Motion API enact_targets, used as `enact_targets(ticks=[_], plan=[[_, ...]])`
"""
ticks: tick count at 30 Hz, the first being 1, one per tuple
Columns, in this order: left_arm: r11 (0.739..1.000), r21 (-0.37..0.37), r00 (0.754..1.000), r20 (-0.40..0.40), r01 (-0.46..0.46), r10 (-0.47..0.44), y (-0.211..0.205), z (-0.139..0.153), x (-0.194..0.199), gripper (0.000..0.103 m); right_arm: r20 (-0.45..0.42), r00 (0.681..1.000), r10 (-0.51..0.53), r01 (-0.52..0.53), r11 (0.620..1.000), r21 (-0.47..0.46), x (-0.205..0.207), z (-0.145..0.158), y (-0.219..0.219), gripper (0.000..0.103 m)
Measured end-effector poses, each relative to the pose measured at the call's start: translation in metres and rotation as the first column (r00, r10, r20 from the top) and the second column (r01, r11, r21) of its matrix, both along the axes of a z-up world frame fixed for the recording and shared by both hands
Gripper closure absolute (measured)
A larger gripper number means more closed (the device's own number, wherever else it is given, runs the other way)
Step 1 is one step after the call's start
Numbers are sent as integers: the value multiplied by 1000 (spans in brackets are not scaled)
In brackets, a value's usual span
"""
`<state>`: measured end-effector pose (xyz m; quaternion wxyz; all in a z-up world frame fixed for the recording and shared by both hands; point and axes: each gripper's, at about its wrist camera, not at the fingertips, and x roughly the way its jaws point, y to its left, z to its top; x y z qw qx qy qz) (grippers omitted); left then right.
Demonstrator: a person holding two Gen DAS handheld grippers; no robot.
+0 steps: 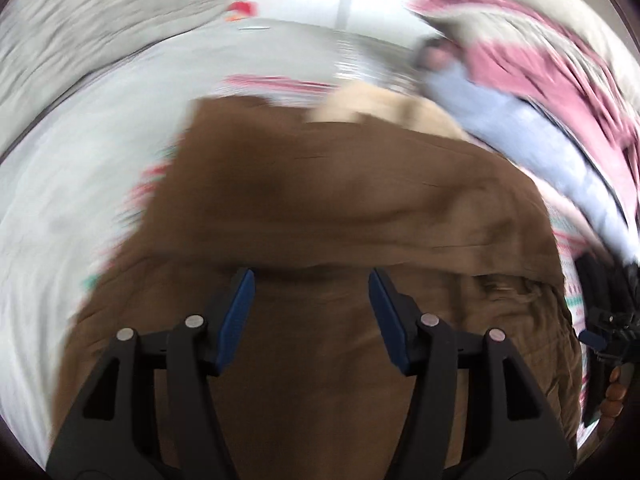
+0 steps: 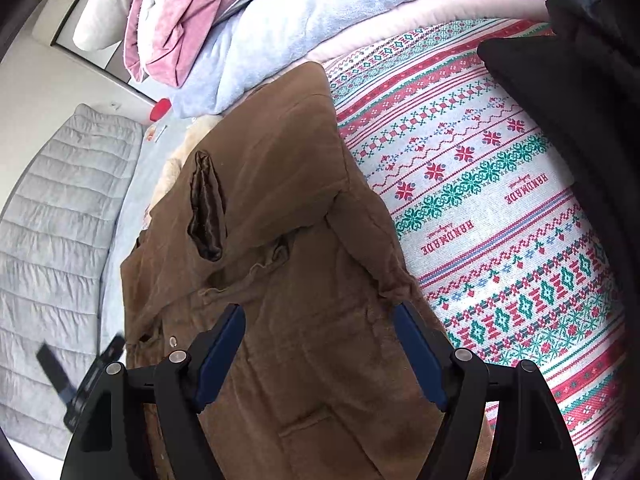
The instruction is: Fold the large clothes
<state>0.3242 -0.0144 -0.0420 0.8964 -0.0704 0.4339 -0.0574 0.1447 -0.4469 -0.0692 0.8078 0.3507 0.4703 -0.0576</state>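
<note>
Brown padded cloth fills both views: a brown coat (image 2: 280, 240) lies on a bed under a knit-patterned bedspread (image 2: 500, 208) in red, green and white. Beyond the coat's far end sit a pale blue blanket (image 2: 280, 36) and a pink blanket (image 2: 172, 16), piled together and touching its upper edge. A black garment (image 2: 572, 92) lies on the bedspread to the right, apart from the coat. A grey quilted cover (image 2: 52, 232) runs along the left.

The coat's long axis runs away from the right gripper (image 2: 320, 320), with the cream fur trim (image 2: 180, 156) at the far end.

The right wrist view is sharp and shows a satin-lined opening (image 2: 206, 204) and a snap. The left wrist view is motion-blurred; there a folded band of the coat (image 1: 340, 184) lies crosswise.

The left gripper (image 1: 312, 284) has its jaws spread over the coat, holding nothing. The right gripper's jaws are likewise spread, empty.
</note>
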Motion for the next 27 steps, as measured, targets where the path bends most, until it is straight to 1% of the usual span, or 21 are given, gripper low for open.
enact_targets(ticks=[2,5,8,14,17,19,20,21,23,24,25,27], plan=[[996,-10,996,-33,-88,87,42,-6,-17,43,-2,1000,4,-5,999,-34,2,0,5,25],[990,-20,988,-69,-142,140,82,-14,-38,43,-9,1000,28,-29,995,-96,5,-1,15,25],[983,-28,980,-81,-182,179,107,-19,-58,43,-25,999,41,-43,993,-112,6,-5,21,25],[981,-4,977,-90,-194,193,134,-27,-95,43,-44,997,68,-76,979,-189,-2,-6,34,25],[980,-3,974,-111,-198,196,145,-33,-105,42,-26,995,95,-98,968,-233,-12,-3,41,25],[980,25,972,-122,-198,199,150,-41,-111,42,-22,991,129,-131,960,-249,-19,-5,46,25],[980,33,972,-125,-197,199,152,-44,-112,42,-32,989,146,-150,958,-246,-21,-10,49,25],[979,49,969,-145,-196,201,155,-52,-115,42,-54,986,157,-165,956,-241,-23,-16,51,25],[980,55,964,-178,-192,199,158,-63,-115,42,-138,977,165,-196,947,-256,-23,-39,53,27],[982,45,967,-172,-185,190,160,-65,-115,41,-136,977,167,-199,942,-270,-24,-44,53,28],[982,55,969,-162,-181,188,161,-63,-116,41,-114,979,169,-195,937,-290,-26,-44,53,29],[979,118,974,-131,-169,184,157,-59,-119,40,-92,982,166,-187,927,-325,-31,-43,55,31]])
